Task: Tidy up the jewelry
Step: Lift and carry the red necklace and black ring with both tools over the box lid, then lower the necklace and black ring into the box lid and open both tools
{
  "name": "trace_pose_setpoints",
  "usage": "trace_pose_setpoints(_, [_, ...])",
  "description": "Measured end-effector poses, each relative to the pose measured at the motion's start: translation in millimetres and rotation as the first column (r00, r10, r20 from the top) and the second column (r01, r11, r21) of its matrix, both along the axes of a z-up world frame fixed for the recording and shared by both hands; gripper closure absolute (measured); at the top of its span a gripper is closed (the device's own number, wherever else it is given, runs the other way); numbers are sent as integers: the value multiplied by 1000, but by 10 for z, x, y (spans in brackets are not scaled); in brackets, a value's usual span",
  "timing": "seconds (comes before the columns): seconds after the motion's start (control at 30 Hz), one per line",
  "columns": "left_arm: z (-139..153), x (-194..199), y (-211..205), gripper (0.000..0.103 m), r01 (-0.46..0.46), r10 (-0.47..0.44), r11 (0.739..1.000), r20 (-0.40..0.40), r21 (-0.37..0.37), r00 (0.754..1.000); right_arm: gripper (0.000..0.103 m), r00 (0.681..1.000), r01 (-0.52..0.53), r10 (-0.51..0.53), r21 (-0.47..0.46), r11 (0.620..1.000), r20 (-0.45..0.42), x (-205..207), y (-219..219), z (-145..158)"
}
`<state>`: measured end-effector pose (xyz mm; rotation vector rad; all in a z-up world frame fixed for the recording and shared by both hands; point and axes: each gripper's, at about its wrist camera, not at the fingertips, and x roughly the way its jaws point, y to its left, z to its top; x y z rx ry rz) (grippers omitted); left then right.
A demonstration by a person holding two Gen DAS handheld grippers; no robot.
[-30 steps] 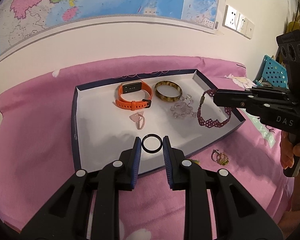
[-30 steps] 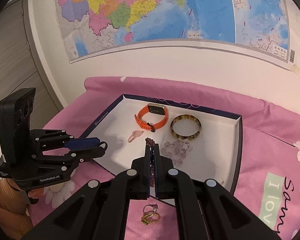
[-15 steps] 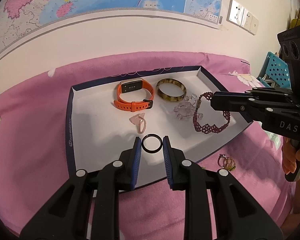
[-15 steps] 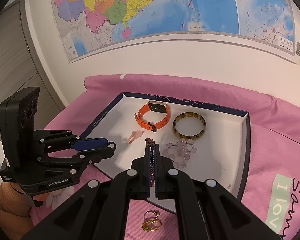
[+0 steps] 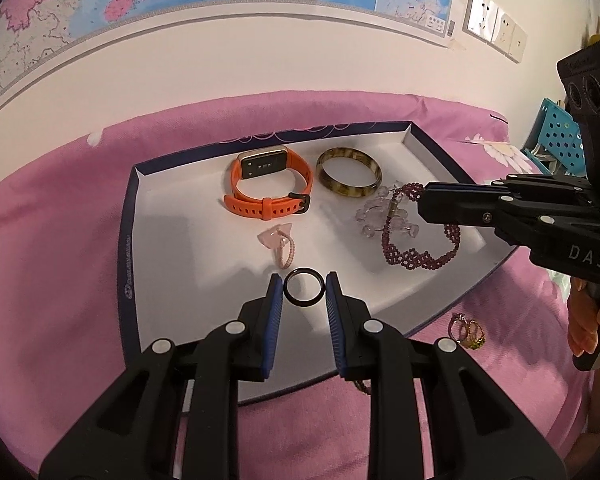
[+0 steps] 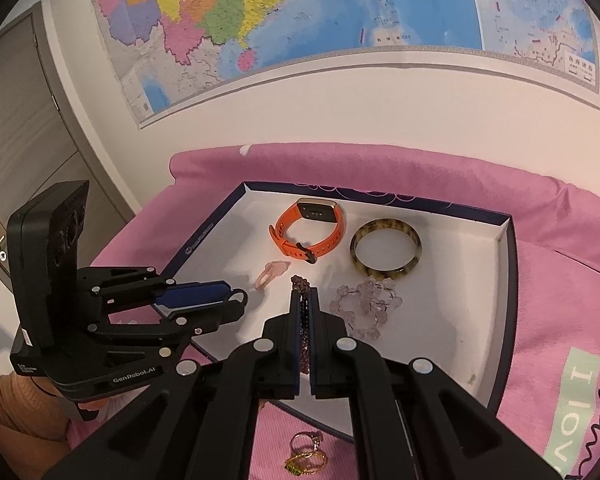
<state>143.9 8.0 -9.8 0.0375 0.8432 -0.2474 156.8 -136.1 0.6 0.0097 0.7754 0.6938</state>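
Observation:
A white tray with a navy rim lies on pink cloth. My left gripper is shut on a thin black ring and holds it above the tray's near part. In the right wrist view the left gripper shows at the left with the black ring at its tips. My right gripper is shut on a dark red beaded bracelet, which hangs over the tray's right side beside a clear crystal bracelet.
In the tray lie an orange watch, a tortoiseshell bangle and a small pink ring. Gold rings lie on the cloth outside the tray's near rim. A blue basket stands at far right.
My left gripper has moved forward over the tray with the black ring in it. The right gripper with the beaded bracelet has stayed nearly still.

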Motion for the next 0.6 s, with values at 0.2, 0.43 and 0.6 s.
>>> trace_pose_setpoints(0.2, [-36,63,3,81,-8,8,1000,-11,1,1000,101,1000,15,-15,4,1000,-21,92,-11,-66])
trace_pose_setpoints(0.43, [-82,123,0,81,-16,16,1000,-25,4,1000,101,997,48,-47,15,999,-61,212,-70,-183])
trace_pose_setpoints(0.6, [-131,181,14,81,-22,22,1000,-45,-1,999,101,994,83,-81,21,996,-80,286,-132,-239])
